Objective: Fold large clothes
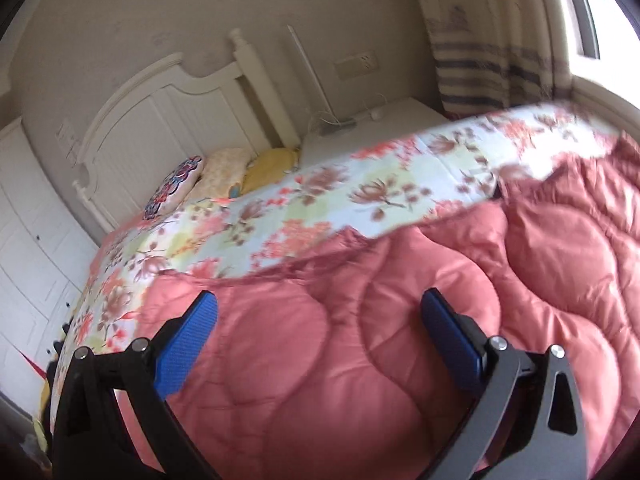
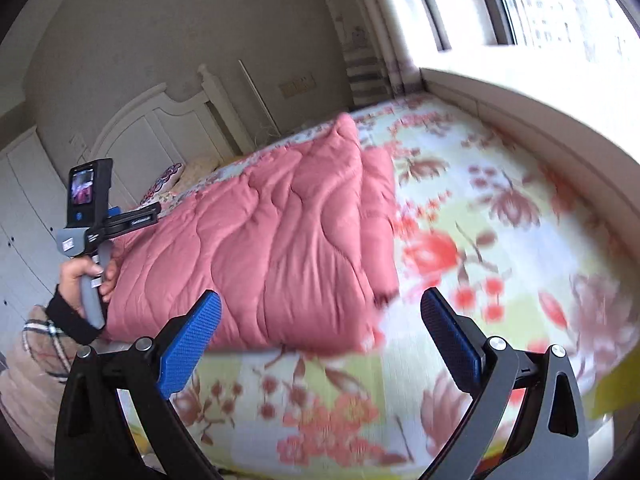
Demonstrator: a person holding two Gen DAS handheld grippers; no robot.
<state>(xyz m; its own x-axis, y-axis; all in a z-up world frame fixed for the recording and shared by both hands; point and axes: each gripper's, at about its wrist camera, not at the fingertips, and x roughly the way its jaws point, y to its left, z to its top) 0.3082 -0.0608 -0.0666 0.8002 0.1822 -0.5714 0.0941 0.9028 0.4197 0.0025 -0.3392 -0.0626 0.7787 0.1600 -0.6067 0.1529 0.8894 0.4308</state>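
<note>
— Where is the quilt?
— The pink quilt (image 2: 280, 240) lies folded on the floral bed (image 2: 500, 240), its long axis running toward the headboard (image 1: 168, 120), I think; the view blurs.
— Your tools?
— My left tool (image 1: 316, 336) hovers over it, spread wide, empty. My right tool (image 2: 320, 336) gapes too, gripping nothing.

No legible text, labels or numbers in either view
</note>
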